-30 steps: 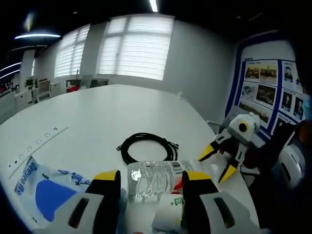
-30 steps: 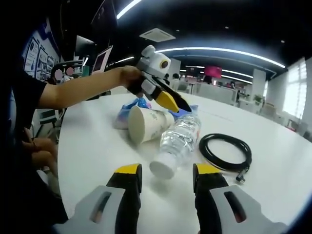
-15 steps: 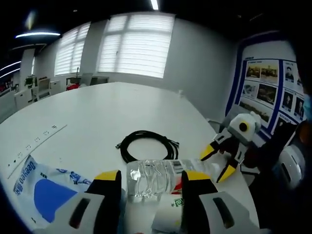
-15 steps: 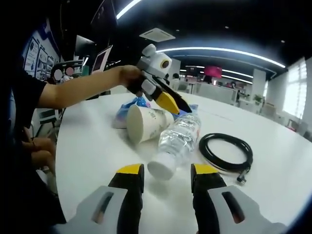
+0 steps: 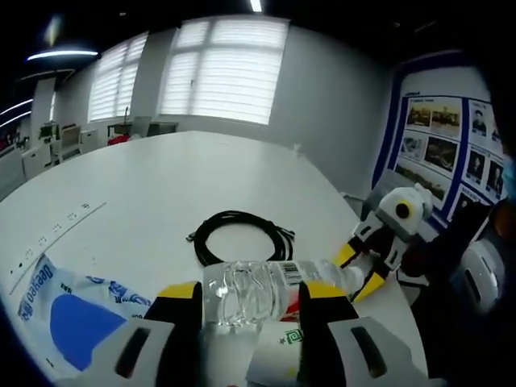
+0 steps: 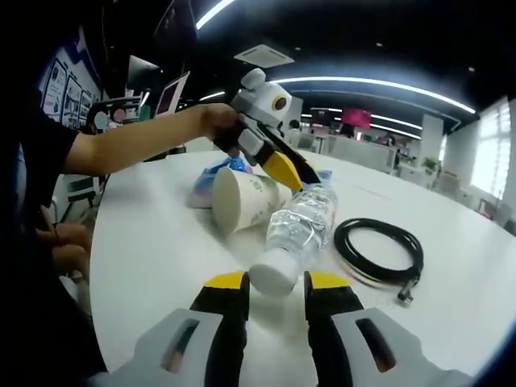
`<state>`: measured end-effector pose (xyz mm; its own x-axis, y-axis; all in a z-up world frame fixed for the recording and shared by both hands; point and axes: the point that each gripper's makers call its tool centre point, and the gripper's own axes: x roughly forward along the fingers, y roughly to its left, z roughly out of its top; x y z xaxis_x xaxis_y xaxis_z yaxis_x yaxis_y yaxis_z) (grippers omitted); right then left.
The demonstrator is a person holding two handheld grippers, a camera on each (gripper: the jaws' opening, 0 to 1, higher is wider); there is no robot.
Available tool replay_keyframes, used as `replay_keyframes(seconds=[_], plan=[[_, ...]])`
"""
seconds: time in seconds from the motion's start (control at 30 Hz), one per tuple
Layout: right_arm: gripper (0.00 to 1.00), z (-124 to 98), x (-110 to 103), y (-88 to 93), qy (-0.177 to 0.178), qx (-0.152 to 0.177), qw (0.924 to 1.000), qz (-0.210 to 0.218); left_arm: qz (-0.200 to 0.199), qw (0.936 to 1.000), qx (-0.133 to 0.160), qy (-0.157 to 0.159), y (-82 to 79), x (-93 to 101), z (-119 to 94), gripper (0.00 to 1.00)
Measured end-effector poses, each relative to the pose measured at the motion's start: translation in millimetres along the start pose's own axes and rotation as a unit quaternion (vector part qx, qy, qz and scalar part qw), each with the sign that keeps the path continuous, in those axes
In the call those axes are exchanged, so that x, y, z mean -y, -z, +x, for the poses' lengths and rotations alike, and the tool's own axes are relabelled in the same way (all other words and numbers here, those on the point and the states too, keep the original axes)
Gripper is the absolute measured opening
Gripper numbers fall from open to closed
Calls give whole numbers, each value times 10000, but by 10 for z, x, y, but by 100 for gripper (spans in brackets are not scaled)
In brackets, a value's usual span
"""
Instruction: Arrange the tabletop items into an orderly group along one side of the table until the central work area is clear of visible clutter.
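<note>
Item 1, water bottle: clear plastic, lying on its side on the white table. In my right gripper view its white cap end sits at 12 o'clock from my right gripper, between the yellow tips; the jaws stand apart, and I cannot tell whether they touch the cap.

Item 2, paper cup: on its side, at 10 o'clock from the bottle and touching it, mouth facing me.

Item 3, blue-and-white bag: flat on the table at 8 o'clock in my left gripper view (printed lettering, partly cut off).

Item 4, black cable: coiled, at 12 o'clock beyond the bottle, just apart from it.

Item 5, left gripper: jaws apart, one on either side of the bottle's base; contact unclear.
</note>
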<state>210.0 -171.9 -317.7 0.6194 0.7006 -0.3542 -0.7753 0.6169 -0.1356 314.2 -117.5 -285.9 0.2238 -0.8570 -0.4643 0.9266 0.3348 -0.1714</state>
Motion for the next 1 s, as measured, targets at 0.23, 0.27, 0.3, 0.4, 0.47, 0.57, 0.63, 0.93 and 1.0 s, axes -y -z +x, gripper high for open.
replay_keyframes(seconds=[0.23, 0.27, 0.3, 0.4, 0.47, 0.57, 0.63, 0.93, 1.0], plan=[[23, -7, 8, -3, 52, 29, 10000, -9, -34, 10000, -4, 18, 6, 25, 0, 49], [23, -10, 12, -3, 74, 32, 10000, -26, -33, 10000, -7, 17, 7, 27, 0, 49], [23, -10, 14, -3, 81, 33, 10000, -27, -37, 10000, -6, 17, 7, 29, 0, 49], [23, -12, 17, -3, 97, 30, 9999, -32, -25, 10000, -13, 14, 8, 35, 0, 49], [23, -15, 22, -3, 118, 19, 9999, -41, -24, 10000, -13, 15, 10, 37, 2, 49], [22, -25, 33, -17, 157, 49, 9999, -26, -45, 10000, -4, 30, 15, 41, -1, 50], [22, -33, 44, -34, 180, 72, 9998, -15, -67, 10000, 5, 55, 21, 45, -4, 50], [22, -61, 99, -88, 281, 145, 9995, 4, -42, 9999, 6, 115, 34, 59, -7, 52], [22, -75, 124, -124, 308, 188, 9993, 16, -9, 9999, -21, 108, 42, 61, -7, 52]])
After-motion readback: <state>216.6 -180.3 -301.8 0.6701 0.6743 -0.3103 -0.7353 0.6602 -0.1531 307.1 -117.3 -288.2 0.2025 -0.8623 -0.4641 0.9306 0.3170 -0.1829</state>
